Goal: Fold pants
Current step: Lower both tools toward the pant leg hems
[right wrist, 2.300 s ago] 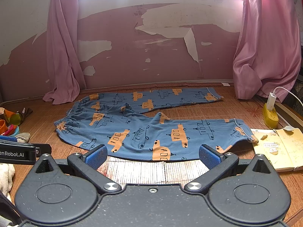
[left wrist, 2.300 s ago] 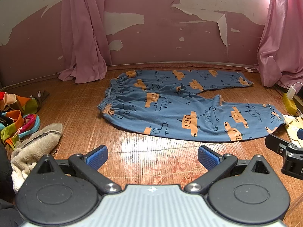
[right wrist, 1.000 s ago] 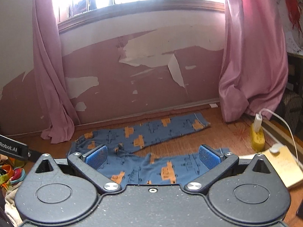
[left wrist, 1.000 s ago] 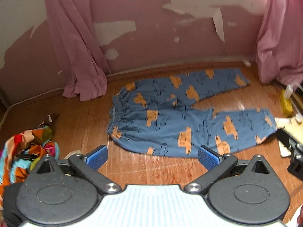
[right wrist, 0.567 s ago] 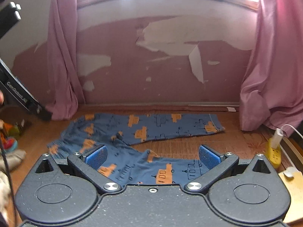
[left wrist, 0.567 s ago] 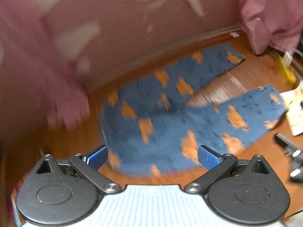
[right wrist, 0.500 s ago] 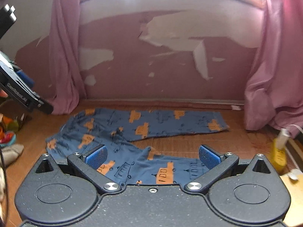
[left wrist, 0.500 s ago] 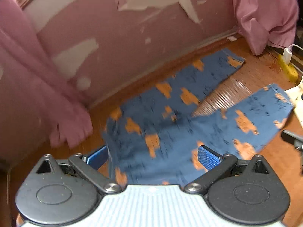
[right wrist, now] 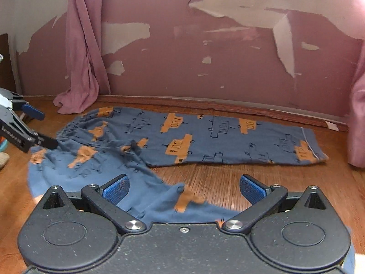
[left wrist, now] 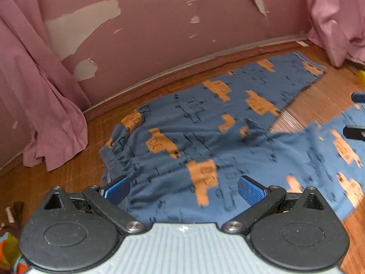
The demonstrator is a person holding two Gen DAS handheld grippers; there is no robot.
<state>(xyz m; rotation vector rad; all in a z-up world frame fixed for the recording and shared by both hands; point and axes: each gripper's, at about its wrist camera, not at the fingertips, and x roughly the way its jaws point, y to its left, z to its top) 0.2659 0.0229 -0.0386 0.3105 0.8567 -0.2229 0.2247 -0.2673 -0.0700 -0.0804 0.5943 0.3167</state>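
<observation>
Over the pants (left wrist: pixel 182 141), both grippers, left (left wrist: pixel 183 188) and right (right wrist: pixel 183 188), now closer, jaws wide, empty; waistband at 9 o'clock.

The near leg of the pants (right wrist: pixel 159 196) slips out of sight under the right gripper (right wrist: pixel 183 188), its cuff nowhere to be seen. Over on the left wrist view that leg's print smears with motion blur at the right edge, where the right gripper shows only as dark slivers. Bright fabric (left wrist: pixel 10 248) is cropped bottom left.
</observation>
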